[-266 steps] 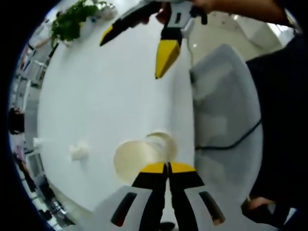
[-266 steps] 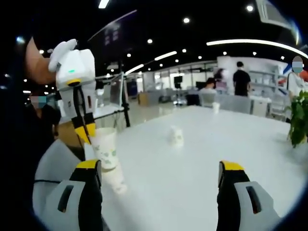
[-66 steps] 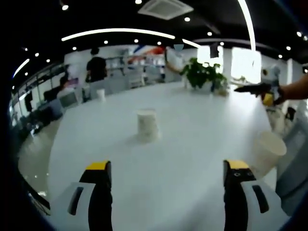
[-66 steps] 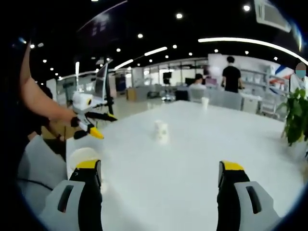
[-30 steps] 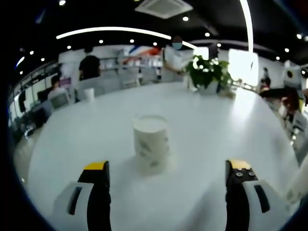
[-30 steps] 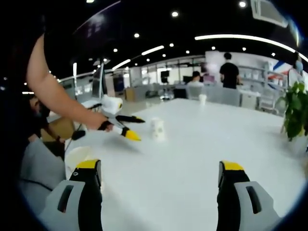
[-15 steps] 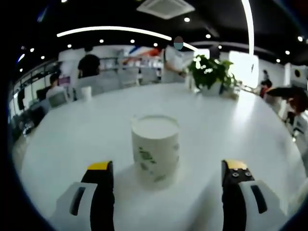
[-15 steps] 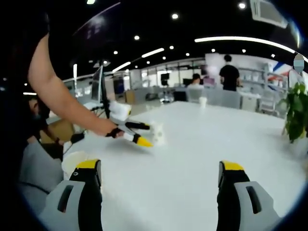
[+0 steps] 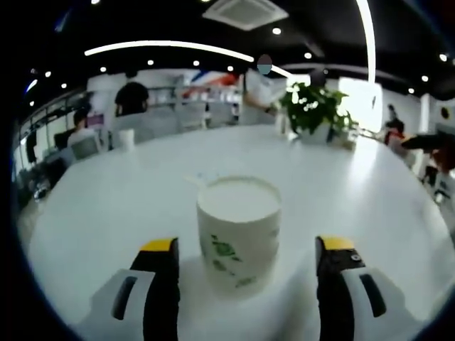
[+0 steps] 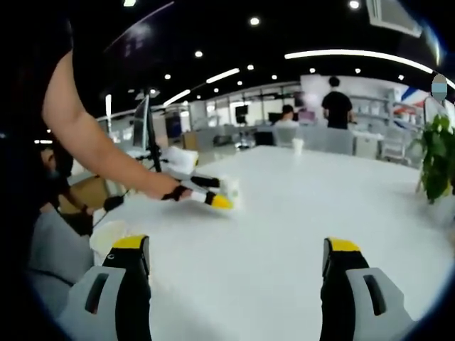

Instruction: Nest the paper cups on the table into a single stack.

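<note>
Potted plant (image 9: 313,112) at far table edge; people behind

Paper cups (image 9: 238,234) — three; potted plant (image 9: 314,110) — one.

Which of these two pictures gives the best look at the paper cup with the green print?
The left gripper view: the paper cup stands upright on the white table, large and centred between the open left claw. In the right gripper view it is small, far off, partly hidden by that claw.
</note>
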